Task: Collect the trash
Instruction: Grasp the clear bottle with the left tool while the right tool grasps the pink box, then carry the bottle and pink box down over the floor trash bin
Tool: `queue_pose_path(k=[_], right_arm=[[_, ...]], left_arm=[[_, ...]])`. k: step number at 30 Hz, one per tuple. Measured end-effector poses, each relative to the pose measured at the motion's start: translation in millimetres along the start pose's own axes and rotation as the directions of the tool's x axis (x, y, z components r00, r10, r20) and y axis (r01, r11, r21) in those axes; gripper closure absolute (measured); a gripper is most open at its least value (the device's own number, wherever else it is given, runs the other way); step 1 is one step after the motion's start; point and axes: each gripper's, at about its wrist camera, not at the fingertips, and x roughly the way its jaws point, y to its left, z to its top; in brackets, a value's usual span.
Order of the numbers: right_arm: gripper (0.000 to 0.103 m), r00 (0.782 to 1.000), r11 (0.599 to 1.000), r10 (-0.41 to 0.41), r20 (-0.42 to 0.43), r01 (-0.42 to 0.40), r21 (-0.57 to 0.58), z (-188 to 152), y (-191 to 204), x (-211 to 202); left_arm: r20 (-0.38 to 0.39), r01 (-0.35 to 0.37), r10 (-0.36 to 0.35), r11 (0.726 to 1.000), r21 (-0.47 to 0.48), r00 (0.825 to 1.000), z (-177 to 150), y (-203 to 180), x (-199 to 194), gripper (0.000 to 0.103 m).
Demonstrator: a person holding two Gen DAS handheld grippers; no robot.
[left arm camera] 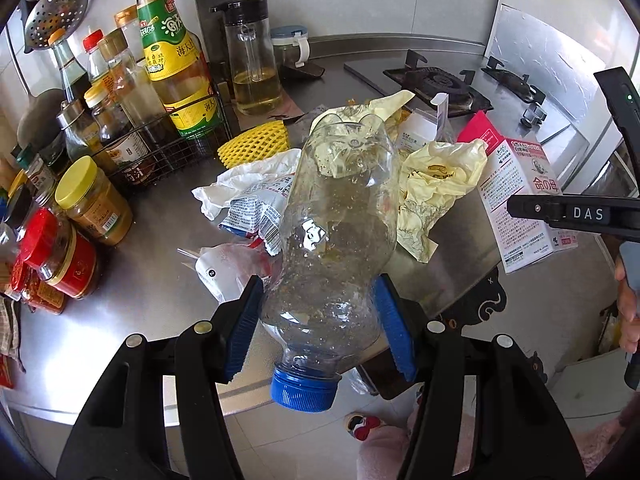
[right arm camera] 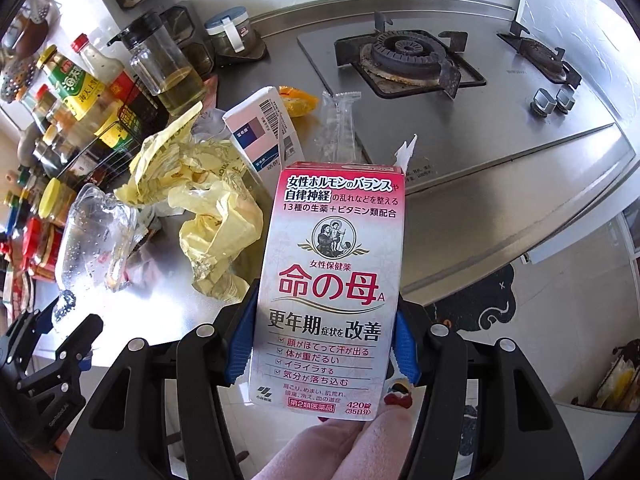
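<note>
My left gripper (left arm camera: pixel 320 320) is shut on a clear empty plastic bottle (left arm camera: pixel 340 220) with a blue cap (left arm camera: pixel 304 390), held cap-down over the counter's front edge. My right gripper (right arm camera: pixel 322 332) is shut on a pink and white medicine box (right arm camera: pixel 332 280); the box also shows in the left wrist view (left arm camera: pixel 520 200). The bottle also shows in the right wrist view (right arm camera: pixel 96 236). On the steel counter (left arm camera: pixel 140 280) lie a crumpled yellow wrapper (left arm camera: pixel 436 184), a white wrapper (left arm camera: pixel 248 184), a yellow foam net (left arm camera: pixel 256 144) and a smaller white box (right arm camera: pixel 264 128).
Sauce bottles and jars in a wire rack (left arm camera: pixel 160 136) crowd the left. An oil dispenser (left arm camera: pixel 252 60) stands at the back. A gas stove (right arm camera: pixel 408 60) fills the right of the counter. A clear plastic sleeve (right arm camera: pixel 340 128) lies by the stove.
</note>
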Motion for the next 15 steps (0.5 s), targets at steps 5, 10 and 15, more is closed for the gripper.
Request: queue_pose_path(k=[5,10,15], right_arm=[[0.044,1.0,1.0,0.011,-0.015,-0.011,-0.011,-11,-2,2],[0.044,0.999,1.0,0.011,-0.031,-0.012,-0.029,-18,-7,5],[0.044,1.0,0.999,0.012,-0.019,-0.013,-0.049,-24,-15,-3]], left_arm=[[0.003,-0.016,0.016,1.0,-0.021,1.0,-11,-1,-10,0.048],[-0.002,-0.033,0.033,0.998,-0.05,0.999,-23,-4,-17,0.048],[0.0,-0.055,0.055,0.995,-0.084,0.998,-31,-10,-24,0.048]])
